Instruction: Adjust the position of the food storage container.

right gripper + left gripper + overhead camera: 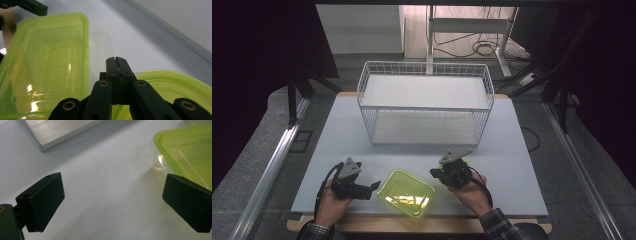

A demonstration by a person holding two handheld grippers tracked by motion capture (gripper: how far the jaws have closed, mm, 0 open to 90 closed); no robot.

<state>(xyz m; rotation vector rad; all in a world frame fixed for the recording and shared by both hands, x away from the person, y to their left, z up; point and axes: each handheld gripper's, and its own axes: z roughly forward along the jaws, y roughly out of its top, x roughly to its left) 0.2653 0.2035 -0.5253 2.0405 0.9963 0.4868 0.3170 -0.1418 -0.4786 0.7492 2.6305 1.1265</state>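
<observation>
At lower left of the high view, the left gripper (373, 185) is seen with jaws spread wide and empty, pointing right toward the green container (406, 193), which lies just beside its tips at lower centre. The container's long axis is judged to run from upper left to lower right. In the left gripper view, the container's lidded corner (182, 152) is seen just beyond the right-hand jaw. At lower right of centre, the right gripper (435, 173) is held with jaws pressed together on the rim of a green round lid (175, 85). Open table (522, 150) is noted right of it; the wire basket (424, 102) stands well apart behind.
</observation>
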